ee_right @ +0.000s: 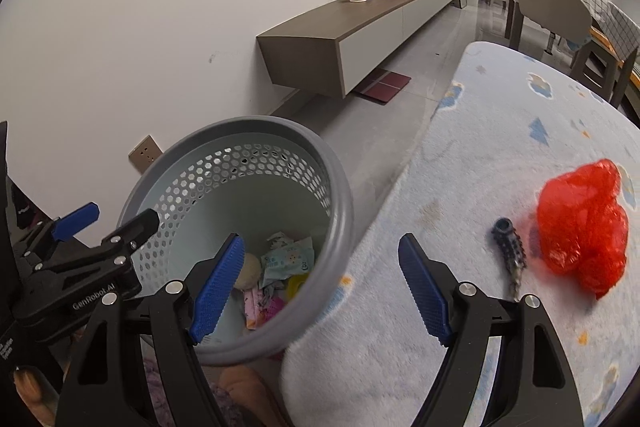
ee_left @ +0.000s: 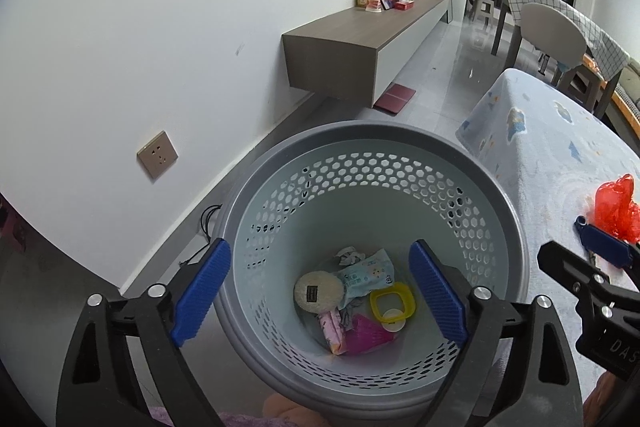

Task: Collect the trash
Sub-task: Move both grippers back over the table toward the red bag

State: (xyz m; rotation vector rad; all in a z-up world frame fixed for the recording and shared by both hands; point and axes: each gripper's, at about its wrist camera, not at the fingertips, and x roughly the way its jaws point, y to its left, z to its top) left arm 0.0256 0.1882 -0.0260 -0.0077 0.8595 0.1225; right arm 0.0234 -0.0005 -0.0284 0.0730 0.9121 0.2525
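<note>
Trash is lying in two places: a heap at the bottom of the grey perforated bin [ee_left: 360, 187], and a crumpled red plastic bag [ee_right: 580, 227] resting on the table [ee_right: 460, 167] under its pale blue patterned cloth.

Left hand-held gripper [ee_left: 320, 291] is hovering directly above the bin's mouth, pointing steeply down into it, with its blue-padded jaws spread wide and nothing between them. Framed between those pads, a round cream puff [ee_left: 318, 293], a pale wrapper [ee_left: 368, 273], a yellow ring [ee_left: 390, 301] and pink packaging [ee_left: 360, 337] are sitting on the bin floor.

Right hand-held gripper [ee_right: 320, 287] is tilting forward over the near table edge, jaws likewise released and empty, its left pad hanging over the bin's rim and its right pad over the cloth. From this gripper's view, the red bag is lying toward 2 o'clock, well clear of the pads. A small dark studded cylinder [ee_right: 508, 247] is lying just beside the bag, at its 9 o'clock side.
</note>
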